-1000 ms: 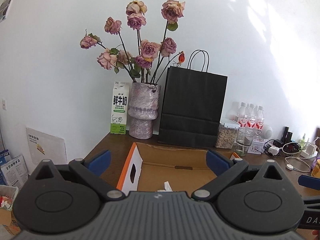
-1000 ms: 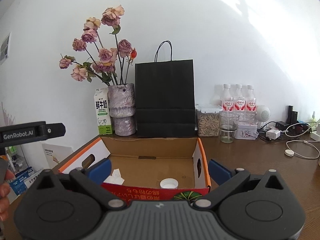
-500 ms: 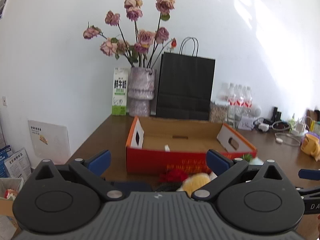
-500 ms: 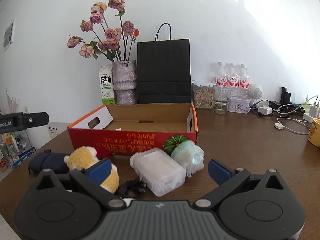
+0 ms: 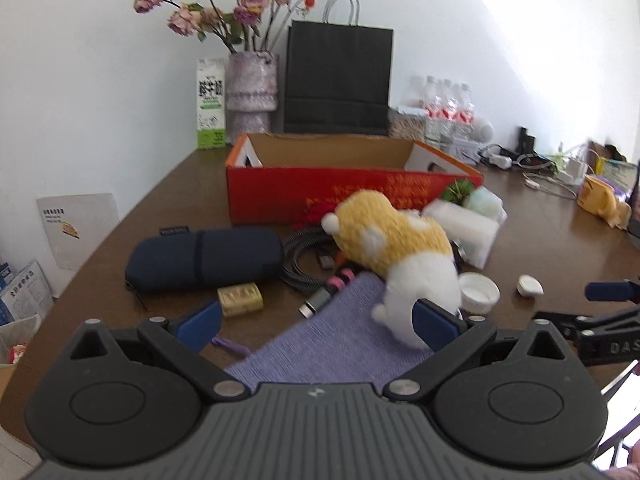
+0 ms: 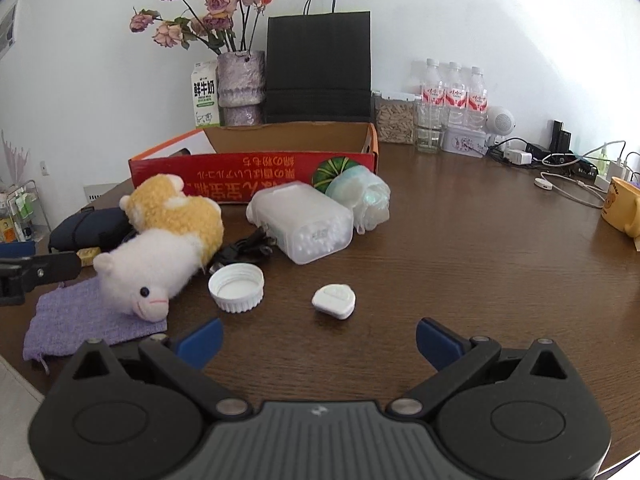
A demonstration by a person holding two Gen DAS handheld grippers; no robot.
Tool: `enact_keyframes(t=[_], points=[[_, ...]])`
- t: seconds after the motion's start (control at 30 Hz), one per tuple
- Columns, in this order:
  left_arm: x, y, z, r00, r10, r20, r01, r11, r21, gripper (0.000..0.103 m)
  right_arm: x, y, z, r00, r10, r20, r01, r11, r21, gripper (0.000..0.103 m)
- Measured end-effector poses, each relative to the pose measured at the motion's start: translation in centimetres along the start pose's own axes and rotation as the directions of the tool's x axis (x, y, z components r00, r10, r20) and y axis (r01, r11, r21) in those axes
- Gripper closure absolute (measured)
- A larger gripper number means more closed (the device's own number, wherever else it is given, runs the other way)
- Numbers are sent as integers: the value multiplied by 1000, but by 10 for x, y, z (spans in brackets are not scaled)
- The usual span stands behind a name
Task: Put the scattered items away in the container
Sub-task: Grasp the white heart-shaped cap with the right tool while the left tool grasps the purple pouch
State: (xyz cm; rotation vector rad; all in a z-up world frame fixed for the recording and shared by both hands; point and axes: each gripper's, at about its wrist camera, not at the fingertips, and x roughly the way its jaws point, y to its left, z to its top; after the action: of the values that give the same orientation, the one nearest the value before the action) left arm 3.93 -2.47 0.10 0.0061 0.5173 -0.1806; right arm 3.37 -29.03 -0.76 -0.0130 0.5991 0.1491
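Clutter fills the left wrist view: the left gripper [image 5: 316, 320], jaws wide apart and holding nothing, hangs over a purple cloth [image 5: 332, 344] on the counter [image 5: 552, 248]. A plush toy [image 5: 400, 252] lies partly on the cloth, its white end touching the right-hand jaw. Past the cloth sit a dark pouch [image 5: 204, 258], a small tan block [image 5: 240, 299], a coiled cable [image 5: 308, 260] and a white cap [image 5: 478, 293]. The red box [image 5: 332, 196] stands behind them all, open-topped. Right wrist view: the right gripper [image 6: 319, 338], jaws also spread and empty, is above bare counter, near a small white piece [image 6: 334, 301] and the cap, apart from both. A clear case [image 6: 304, 222] and a pale bundle [image 6: 362, 196] lie just before the box; the bundle touches the case.
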Motion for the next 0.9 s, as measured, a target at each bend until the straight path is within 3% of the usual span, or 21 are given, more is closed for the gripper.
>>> enact_keyframes(t=[0.13,0.23,0.3,0.6,0.7,0.8,0.87,0.9], points=[[13,-2,-7,998,9,-57,-8,1000,15,0,12,4,-7,998,13,-54,-13,1000,7,0],[27,-3,-16,993,27,-118,-25,999,22,0,14,11,-13,999,-3,-42,2,1000,-19,0],[28,-6,-21,996,43,-82,-39,998,46,0,14,13,-13,999,6,-41,-7,1000,-25,0],[26,-5,-23,996,22,-83,-19,999,36,2,15,13,-11,1000,9,-29,-10,1000,-26,0],[22,-8,-25,998,7,-69,-4,999,44,16,15,13,-12,1000,10,-26,-11,1000,-26,0],[16,-15,-26,998,-13,-53,16,998,56,50,15,13,-12,1000,10,-26,-10,1000,-26,0],[14,-18,-25,998,-30,-50,33,998,56,84,15,13,-12,1000,10,-27,-11,1000,-27,0],[14,-18,-25,998,-33,-51,36,998,53,86,15,13,-12,1000,11,-27,-12,1000,-27,0]])
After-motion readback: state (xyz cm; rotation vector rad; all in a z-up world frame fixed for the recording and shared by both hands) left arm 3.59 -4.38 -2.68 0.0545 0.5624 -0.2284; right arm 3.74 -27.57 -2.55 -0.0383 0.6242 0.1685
